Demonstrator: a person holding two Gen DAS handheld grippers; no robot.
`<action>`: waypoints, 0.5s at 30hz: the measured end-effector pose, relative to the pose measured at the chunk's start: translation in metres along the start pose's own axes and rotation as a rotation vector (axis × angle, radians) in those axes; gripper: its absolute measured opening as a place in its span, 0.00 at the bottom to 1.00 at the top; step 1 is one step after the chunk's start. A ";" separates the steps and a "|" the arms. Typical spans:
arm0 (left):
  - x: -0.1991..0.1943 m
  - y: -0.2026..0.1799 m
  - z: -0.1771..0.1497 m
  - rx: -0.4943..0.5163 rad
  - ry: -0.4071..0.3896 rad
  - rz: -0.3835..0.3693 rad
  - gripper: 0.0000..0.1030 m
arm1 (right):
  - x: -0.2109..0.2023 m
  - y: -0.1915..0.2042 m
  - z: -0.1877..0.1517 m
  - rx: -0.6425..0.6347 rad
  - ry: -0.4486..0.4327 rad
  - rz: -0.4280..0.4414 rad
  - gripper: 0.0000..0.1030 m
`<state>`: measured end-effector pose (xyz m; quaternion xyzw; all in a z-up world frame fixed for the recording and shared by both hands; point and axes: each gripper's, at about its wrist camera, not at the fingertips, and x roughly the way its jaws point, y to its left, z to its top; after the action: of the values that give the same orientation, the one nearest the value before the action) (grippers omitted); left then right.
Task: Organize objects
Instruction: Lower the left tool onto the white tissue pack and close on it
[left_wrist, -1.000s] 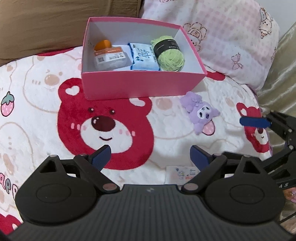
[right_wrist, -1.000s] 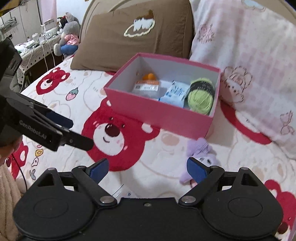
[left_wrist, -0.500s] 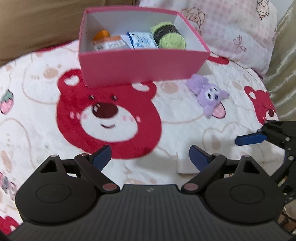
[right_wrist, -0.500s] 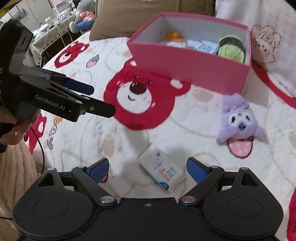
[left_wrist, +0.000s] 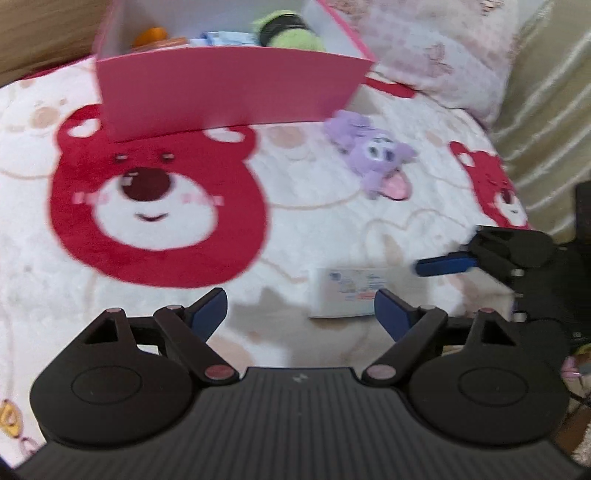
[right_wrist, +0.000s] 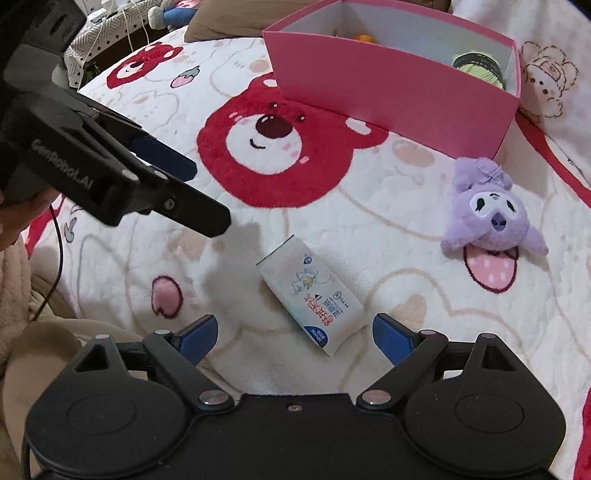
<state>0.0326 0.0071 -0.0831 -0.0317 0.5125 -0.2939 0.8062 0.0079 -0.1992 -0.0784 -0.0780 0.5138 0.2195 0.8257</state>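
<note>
Tissue packet (right_wrist: 312, 295), the white one with blue print, is lying flat and skewed on the bear-print blanket (right_wrist: 332, 229) of the bed, just ahead of the right tool (right_wrist: 294, 332), and nothing is gripping it. Working from the left of the right-wrist view: the left tool (right_wrist: 177, 192) is reaching in from the left edge, its dark fingers hanging above the blanket short of the packet; its jaws are closing with nothing between them. Next, the packet is sitting near the middle, its long edge running diagonally to the right tool's spread blue pads (right_wrist: 391, 338), which are standing wide apart and holding nothing. Further right, a purple plush toy (right_wrist: 487, 218) is lying on the blanket, well apart from the packet. Behind it the pink box (right_wrist: 388, 92) is standing open, already holding green yarn (right_wrist: 480, 66) and an orange item (right_wrist: 364, 38). Judged risks: both tools are converging on one packet and could be colliding; the packet's diagonal set could be letting the pads catch a corner and spin it; the soft blanket could be bunching into the grip; a slack hold could be dropping the packet short of the box wall.
</note>
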 end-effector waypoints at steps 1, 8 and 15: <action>0.004 -0.003 -0.001 -0.002 0.008 -0.020 0.82 | 0.002 0.000 -0.001 -0.002 -0.001 -0.005 0.91; 0.026 -0.012 -0.007 0.002 0.027 -0.065 0.72 | 0.021 0.003 -0.007 -0.026 0.023 0.007 0.87; 0.052 -0.013 -0.002 -0.062 0.032 -0.040 0.56 | 0.038 -0.003 -0.011 0.046 0.032 0.005 0.82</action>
<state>0.0410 -0.0298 -0.1216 -0.0621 0.5334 -0.2946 0.7905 0.0146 -0.1955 -0.1175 -0.0611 0.5320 0.2082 0.8185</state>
